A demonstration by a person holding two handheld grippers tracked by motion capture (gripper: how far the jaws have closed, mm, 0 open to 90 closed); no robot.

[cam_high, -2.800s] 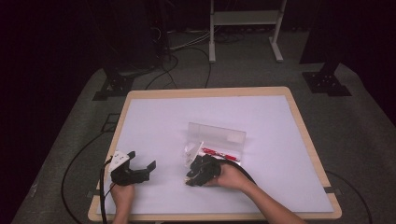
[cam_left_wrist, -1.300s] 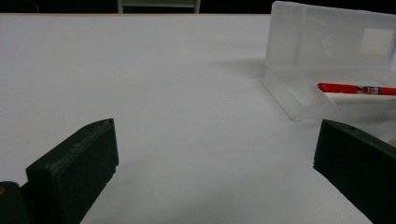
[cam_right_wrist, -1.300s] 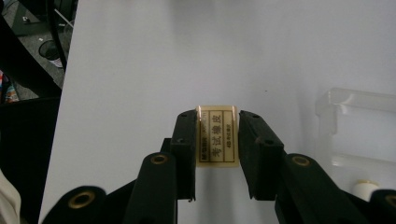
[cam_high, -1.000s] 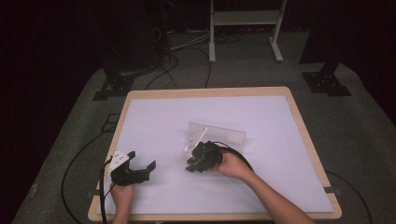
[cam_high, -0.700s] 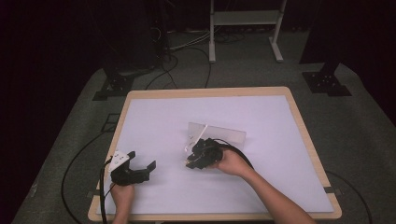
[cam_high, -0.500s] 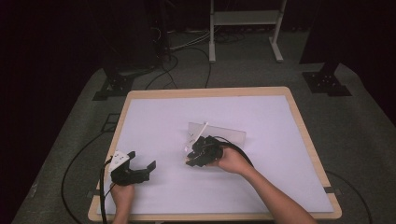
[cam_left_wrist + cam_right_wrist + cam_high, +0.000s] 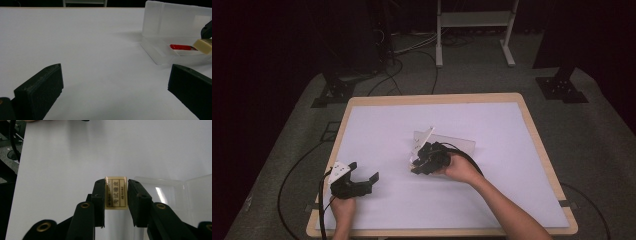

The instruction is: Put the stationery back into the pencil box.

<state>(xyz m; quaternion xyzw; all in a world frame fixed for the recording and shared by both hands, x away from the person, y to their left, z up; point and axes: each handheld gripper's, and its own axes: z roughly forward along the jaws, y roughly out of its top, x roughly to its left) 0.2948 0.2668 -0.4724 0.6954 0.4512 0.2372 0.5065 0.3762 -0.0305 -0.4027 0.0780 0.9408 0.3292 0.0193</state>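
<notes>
Since the earlier high view, the right claw (image 7: 421, 159) has been carried from the near side of the clear plastic case (image 7: 447, 145) up to the case's open end, while the left claw (image 7: 362, 172) has been kept in place near the worktop's (image 7: 382, 125) front left corner. An eraser (image 7: 116, 192), cream-coloured with a printed label, is seen clamped between the right claw's two black jaws in the right gripper view; both pads are pressed flat against its sides. Just beyond and to the right of those jaws, the case's translucent tray (image 7: 160, 192) is shown lying open on the white worktop. In the left gripper view the left claw (image 7: 112, 87) is shown with its jaws wide apart and nothing between them, only bare white surface. Ahead of it and to its right, the case (image 7: 175, 27) is seen with its lid raised, a red item (image 7: 181, 47) lying in the tray, and the eraser (image 7: 203, 46) held just above the tray's near rim. The two claws are well apart from one another.
</notes>
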